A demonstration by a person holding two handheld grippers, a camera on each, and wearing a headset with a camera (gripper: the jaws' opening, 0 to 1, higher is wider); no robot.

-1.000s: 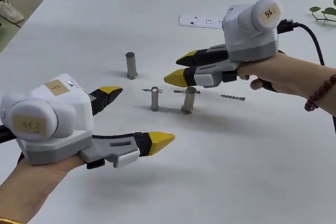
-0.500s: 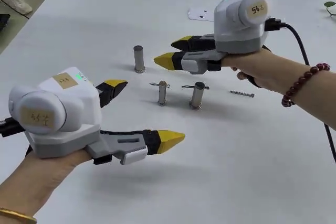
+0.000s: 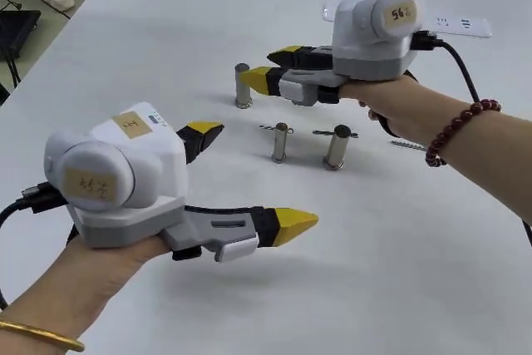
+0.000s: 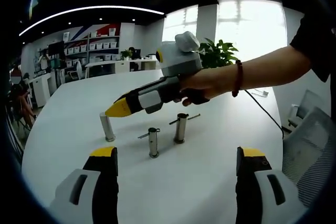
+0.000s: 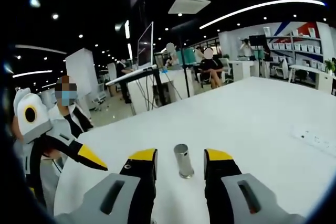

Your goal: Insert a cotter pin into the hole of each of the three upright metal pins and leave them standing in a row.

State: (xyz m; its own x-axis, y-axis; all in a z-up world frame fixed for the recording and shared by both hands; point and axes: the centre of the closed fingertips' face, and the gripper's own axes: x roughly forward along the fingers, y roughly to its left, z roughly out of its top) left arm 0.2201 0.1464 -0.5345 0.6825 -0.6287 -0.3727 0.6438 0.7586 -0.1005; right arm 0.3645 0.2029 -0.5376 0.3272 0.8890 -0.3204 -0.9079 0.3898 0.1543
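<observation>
Broadly, we see the white table (image 3: pixel 416 272) under everything. The left gripper (image 3: pixel 249 176) is nearest us, held low above it, jaws spread wide w/ nothing between them, tips aimed toward the pins. The right gripper (image 3: pixel 268 66) hangs over the far side, jaws parted a bit, nothing pinched. In the right gripper view the bare pin (image 5: pixel 183 160) stands in the gap just ahead of the tips; we can't tell if a jaw touches it. A power strip (image 3: pixel 461 24) lies at the back, beyond that gripper. The three metal pins stand upright in a rough row, the bare pin at the left end, then the middle pin (image 3: pixel 280 142), then the right pin (image 3: pixel 337 147). A first cotter pin (image 3: pixel 268 128) runs sideways through the middle pin's top, a second cotter pin (image 3: pixel 326 133) through the right pin's. A loose cotter pin (image 3: pixel 406 145) lies flat just right of the row, partly hidden by the wrist.
</observation>
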